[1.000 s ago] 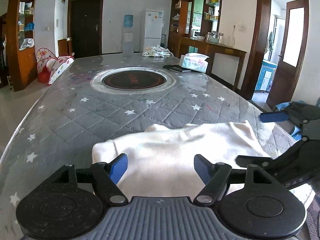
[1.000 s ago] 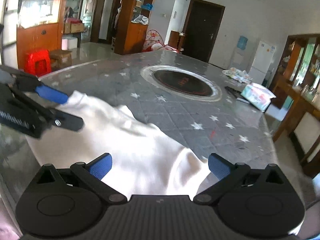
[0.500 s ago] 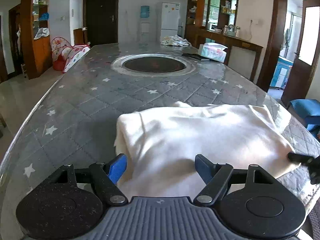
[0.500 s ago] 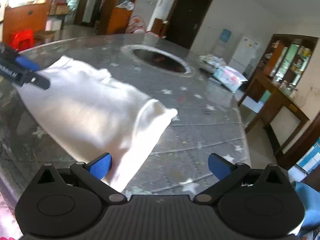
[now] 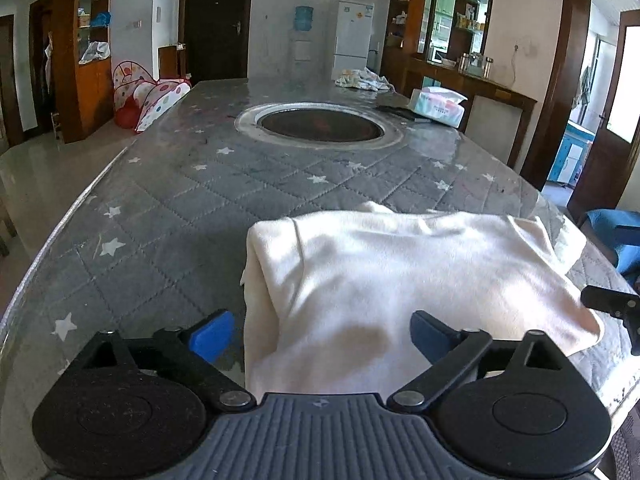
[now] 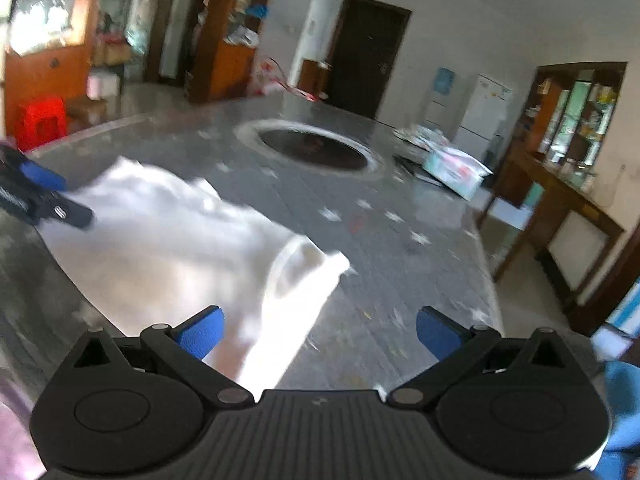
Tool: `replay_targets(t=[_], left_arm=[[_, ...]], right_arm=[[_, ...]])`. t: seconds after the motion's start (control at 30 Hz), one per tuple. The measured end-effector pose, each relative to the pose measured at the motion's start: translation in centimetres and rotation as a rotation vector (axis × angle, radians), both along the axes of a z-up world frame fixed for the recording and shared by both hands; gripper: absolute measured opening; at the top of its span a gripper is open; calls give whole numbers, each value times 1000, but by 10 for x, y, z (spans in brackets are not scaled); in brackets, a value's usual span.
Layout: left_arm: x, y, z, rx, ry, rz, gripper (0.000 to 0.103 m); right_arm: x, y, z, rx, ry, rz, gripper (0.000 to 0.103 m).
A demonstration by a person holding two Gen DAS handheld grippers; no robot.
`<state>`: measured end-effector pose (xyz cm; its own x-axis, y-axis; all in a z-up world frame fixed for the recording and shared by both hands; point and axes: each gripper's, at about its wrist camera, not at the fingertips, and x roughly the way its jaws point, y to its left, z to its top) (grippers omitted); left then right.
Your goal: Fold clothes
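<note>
Left tongs (image 5: 322, 336) have just been opening – wide, empty – over the folded cream knit garment (image 5: 400, 272); right tongs (image 6: 318, 334) gape empty: fold released.

No legible text found. Small blue marking on the tall white refrigerator (image 5: 352, 36), beside the blue water dispenser bottle (image 5: 304, 18), is unreadable.
</note>
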<state>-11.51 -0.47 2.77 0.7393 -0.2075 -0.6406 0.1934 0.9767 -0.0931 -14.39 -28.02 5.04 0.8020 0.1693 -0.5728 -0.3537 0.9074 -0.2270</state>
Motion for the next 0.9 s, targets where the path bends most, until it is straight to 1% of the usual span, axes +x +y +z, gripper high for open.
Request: replay_targets(t=[0.03,0.2,0.37,0.63,0.77,0.9], left_arm=[[0,0,1,-6,0,2,103],[-1,3,4,-9,6,6,103],[-1,8,6,-5,4,30,103],[0,12,10,36,16,58,103],[1,16,11,33,16,68,103],[3,21,12,20,7,85,103]], right_arm=[[1,3,2,18,0,17,103],[1,25,5,56,-8,110,103],[0,52,6,62,8,214,103],[-5,89,2,39,44,342,103],[-8,101,2,34,51,376,103],[-9,108,0,37,68,384,103]])
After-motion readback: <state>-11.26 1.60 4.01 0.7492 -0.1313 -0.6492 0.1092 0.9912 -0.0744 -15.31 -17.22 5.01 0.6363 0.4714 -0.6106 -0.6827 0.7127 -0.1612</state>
